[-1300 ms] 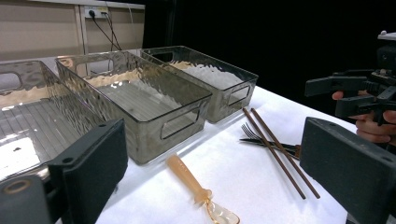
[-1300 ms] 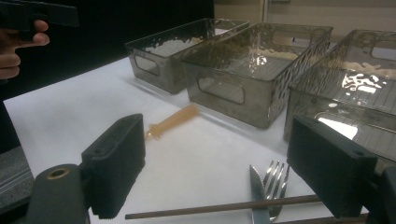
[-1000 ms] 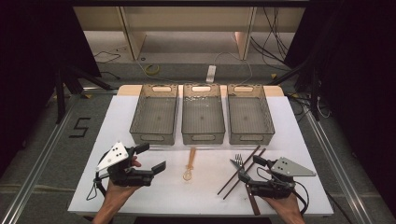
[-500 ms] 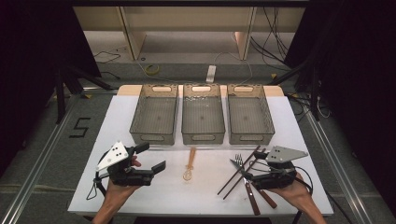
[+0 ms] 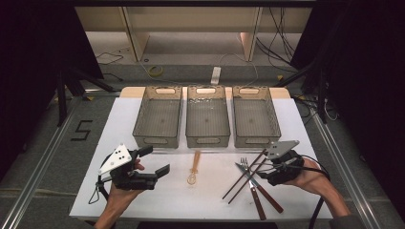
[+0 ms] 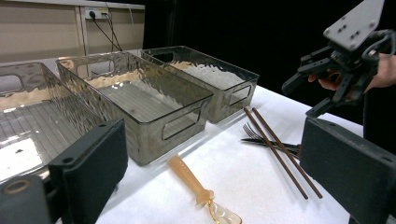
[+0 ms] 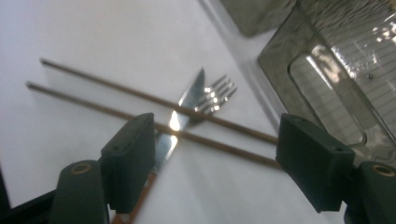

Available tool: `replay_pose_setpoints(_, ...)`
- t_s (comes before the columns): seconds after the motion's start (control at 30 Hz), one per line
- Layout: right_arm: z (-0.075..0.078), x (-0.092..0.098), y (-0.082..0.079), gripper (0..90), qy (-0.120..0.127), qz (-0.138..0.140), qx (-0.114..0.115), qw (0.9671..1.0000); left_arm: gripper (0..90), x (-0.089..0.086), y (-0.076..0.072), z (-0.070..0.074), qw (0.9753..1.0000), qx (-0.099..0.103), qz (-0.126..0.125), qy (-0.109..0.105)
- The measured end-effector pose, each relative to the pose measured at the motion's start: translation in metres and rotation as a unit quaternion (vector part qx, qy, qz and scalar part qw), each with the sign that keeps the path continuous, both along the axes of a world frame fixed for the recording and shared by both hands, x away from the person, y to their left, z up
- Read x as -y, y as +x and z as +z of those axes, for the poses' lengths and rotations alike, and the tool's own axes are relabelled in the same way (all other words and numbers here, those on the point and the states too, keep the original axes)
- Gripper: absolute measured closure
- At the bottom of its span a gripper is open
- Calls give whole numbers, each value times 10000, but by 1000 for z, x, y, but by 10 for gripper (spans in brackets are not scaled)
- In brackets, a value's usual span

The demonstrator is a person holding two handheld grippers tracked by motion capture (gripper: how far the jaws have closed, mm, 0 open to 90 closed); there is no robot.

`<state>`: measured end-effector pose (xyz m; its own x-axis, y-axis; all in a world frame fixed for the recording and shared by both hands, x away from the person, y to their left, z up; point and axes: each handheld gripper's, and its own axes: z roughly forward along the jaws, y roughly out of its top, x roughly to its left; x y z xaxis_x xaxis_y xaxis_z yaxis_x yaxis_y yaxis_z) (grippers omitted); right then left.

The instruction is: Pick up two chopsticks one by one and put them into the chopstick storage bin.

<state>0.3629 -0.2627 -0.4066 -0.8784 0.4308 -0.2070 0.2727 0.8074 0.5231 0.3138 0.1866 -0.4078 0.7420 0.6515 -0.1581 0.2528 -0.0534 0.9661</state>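
right gripper: lower right of the high view, jaws apart, nothing between them; has moved up and in from the table's near edge over the last second, now over the cutlery pile
right gripper view: jaws wide at bottom of frame, chopsticks running between them, knife blade and fork tines just past
left gripper: lower left of the high view, jaws apart, empty, same spot as a second ago, idle
cutlery pile: lower right of centre on the white table; chopsticks lie across knife and fork, touching
spoon: pale, lower centre, alone, well apart from both grippers, unmoved
bins: three clear trays across frame centre, left tray, middle tray, right tray, all look empty
meaning: right hand closing in for a first pick, likely chopsticks since they lie on top; sorting barely begun
risk: thin sticks crossing the blade, may drag the knife along
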Motion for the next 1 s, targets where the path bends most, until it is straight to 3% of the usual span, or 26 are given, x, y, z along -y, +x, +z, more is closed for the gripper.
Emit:
replay_pose_setpoints(0.03,-4,-2,3,309,-195,140,-62,9997,74,0,0,0,10000,1,11,0)
replay_pose_setpoints(0.13,-7,-4,6,319,-295,235,-84,9993,74,-1,0,0,10000,-14,31,-44)
replay_pose_setpoints(0.2,-12,-7,12,324,-454,405,-222,9979,73,0,1,0,10000,-19,25,-47)
replay_pose_setpoints(0.43,-23,-10,27,353,-583,607,-467,9954,74,0,1,0,10000,-20,25,-47)
replay_pose_setpoints(0.53,-31,-12,33,371,-747,668,-588,9932,75,-1,1,0,10000,-13,12,-2)
replay_pose_setpoints(0.8,-37,-15,42,403,-817,802,-808,9901,75,0,1,0,10000,-10,21,-20)
replay_pose_setpoints(1.0,-41,-14,50,412,-737,979,-1003,9874,76,0,1,1,10000,-15,27,-49)
